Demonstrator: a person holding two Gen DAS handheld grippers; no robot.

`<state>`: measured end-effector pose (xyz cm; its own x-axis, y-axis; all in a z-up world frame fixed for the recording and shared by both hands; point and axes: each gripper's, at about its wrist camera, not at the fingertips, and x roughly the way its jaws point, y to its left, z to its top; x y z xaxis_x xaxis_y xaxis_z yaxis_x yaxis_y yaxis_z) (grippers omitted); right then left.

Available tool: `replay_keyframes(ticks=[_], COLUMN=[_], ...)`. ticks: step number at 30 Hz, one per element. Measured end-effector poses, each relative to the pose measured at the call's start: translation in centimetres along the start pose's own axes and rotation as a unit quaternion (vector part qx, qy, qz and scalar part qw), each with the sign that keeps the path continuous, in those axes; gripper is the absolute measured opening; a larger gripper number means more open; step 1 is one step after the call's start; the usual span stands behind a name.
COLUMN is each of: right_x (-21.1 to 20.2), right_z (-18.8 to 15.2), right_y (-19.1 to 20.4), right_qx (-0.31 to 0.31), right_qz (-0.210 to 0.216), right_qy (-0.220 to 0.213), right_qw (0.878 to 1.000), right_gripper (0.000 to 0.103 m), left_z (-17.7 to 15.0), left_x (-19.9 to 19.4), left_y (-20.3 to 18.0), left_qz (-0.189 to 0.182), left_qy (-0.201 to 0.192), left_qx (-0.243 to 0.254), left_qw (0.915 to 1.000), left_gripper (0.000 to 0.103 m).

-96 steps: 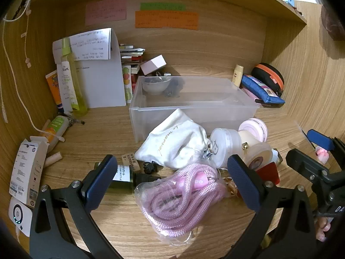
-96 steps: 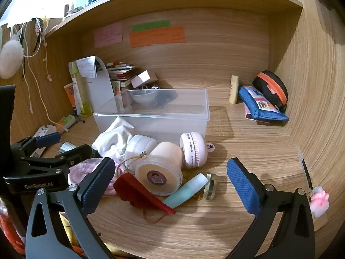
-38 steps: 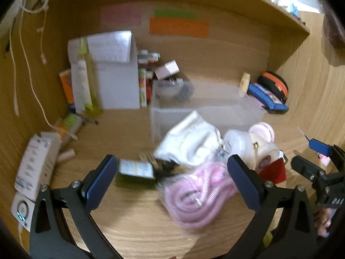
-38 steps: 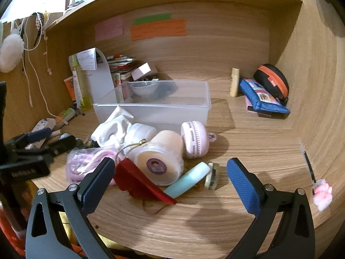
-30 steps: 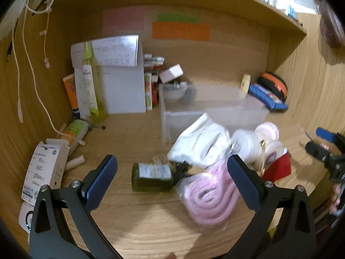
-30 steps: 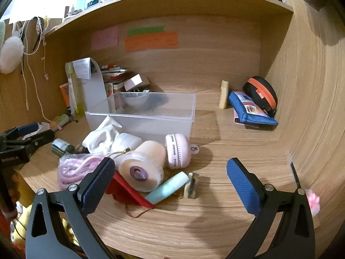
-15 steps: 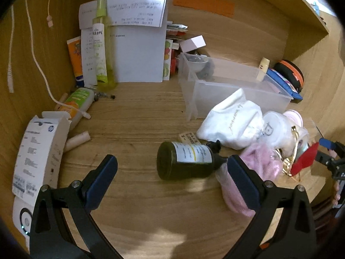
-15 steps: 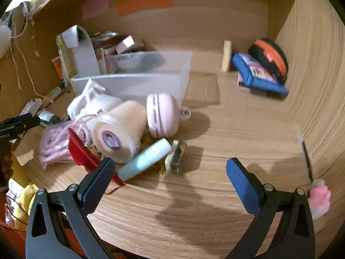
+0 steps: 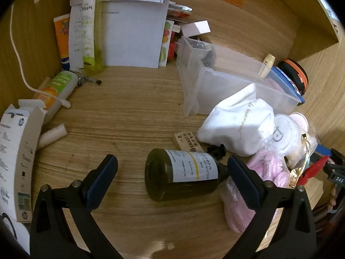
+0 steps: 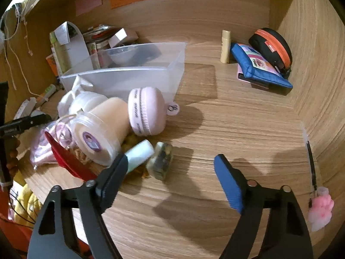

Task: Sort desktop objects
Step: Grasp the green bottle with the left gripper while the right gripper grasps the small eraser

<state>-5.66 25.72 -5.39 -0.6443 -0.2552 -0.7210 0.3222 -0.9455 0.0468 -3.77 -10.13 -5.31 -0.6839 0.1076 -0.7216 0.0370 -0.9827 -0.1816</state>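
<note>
My left gripper (image 9: 172, 166) is open and low over the desk. A dark green bottle (image 9: 183, 173) with a white label lies on its side between the fingers, untouched. My right gripper (image 10: 170, 164) has its jaws closing. A small glass jar (image 10: 160, 160) lies between them with no pad pressing on it. A mint tube (image 10: 139, 154) rests against the left finger (image 10: 116, 168). Behind them lies a heap: a cream jar (image 10: 97, 136), a pink round case (image 10: 146, 110), a red piece (image 10: 66, 157), a white pouch (image 9: 237, 125) and a bagged pink rope (image 9: 258, 172).
A clear plastic bin (image 10: 129, 73) stands behind the heap. A blue pouch (image 10: 258, 67) and a black-and-orange case (image 10: 271, 43) lie at the back right. A pen with a pink charm (image 10: 321, 207) lies at the right. Papers, tubes and a white box (image 9: 15, 146) crowd the left.
Both grippers have tipped down and come closer to the desk. The left shifted from the pink rope to the dark bottle. The right's jaws have narrowed around the small jar.
</note>
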Motion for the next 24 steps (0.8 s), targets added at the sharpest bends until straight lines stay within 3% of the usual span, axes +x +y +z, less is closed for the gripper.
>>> replay_keyframes(ticks=[3,5,8,15,17,24], right_x=[0.7,1.1,1.5,2.5,2.5,2.4], right_z=[0.0,0.1,0.3,0.5,0.6,0.4], right_y=[-0.2,-0.3,-0.3,0.1,0.2,0.0], right_qx=[0.001,0.002,0.001,-0.011,-0.011,-0.009], right_qz=[0.004,0.007,0.007,0.002,0.009,0.01], right_qy=[0.013,0.017,0.02,0.02,0.016,0.009], right_qw=[1.0,1.0,1.0,1.0,1.0,1.0], right_gripper=[0.062,0.058,0.057,0.045,0.035,0.015], left_z=[0.3,0.4,0.4,0.0,-0.1,0.3], left_x=[0.5,0.7,1.1,1.0,0.7,-0.8], left_y=[-0.2,-0.2,-0.2,-0.1,0.2,0.1], left_qz=[0.0,0.0,-0.007,-0.007,-0.002,0.024], left_qy=[0.007,0.01,0.018,0.014,0.004,-0.037], left_qx=[0.001,0.001,-0.003,-0.007,-0.012,0.002], left_qw=[1.0,1.0,0.9998,0.9999,0.9999,0.999], left_gripper=[0.103,0.091,0.082,0.072,0.065,0.064])
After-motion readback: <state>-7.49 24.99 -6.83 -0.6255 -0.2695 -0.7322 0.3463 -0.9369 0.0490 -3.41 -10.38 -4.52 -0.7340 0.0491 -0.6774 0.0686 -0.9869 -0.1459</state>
